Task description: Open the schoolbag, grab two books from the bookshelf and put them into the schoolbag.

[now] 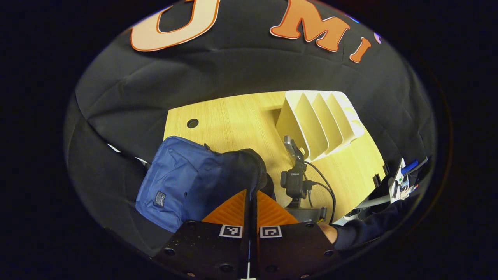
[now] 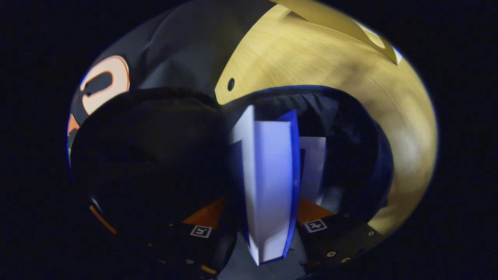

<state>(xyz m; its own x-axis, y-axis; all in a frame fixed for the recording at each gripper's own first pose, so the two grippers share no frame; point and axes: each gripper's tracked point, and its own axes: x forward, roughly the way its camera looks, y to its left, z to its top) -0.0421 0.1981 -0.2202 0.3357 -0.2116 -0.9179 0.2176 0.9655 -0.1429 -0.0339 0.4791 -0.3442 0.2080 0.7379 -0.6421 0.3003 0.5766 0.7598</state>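
The blue schoolbag (image 1: 183, 186) lies on the wooden table (image 1: 233, 120). My left gripper (image 1: 251, 192) is shut on its dark raised flap (image 1: 241, 167), holding the mouth open. In the right gripper view, my right gripper (image 2: 268, 202) is shut on a blue-covered book (image 2: 272, 179) with white pages, standing on edge in the bag's open mouth (image 2: 350, 155). A second book (image 2: 313, 163) stands deeper inside the bag. The white bookshelf (image 1: 319, 124) at the table's far right has bare slots. The right gripper's camera body (image 1: 294, 182) sits just right of the flap.
A hand and dark sleeve (image 1: 358, 229) reach in from the right edge. Cables (image 1: 327, 190) trail from the right gripper. A round cable hole (image 1: 192, 123) is in the table's far left corner. Black cloth walls surround the table.
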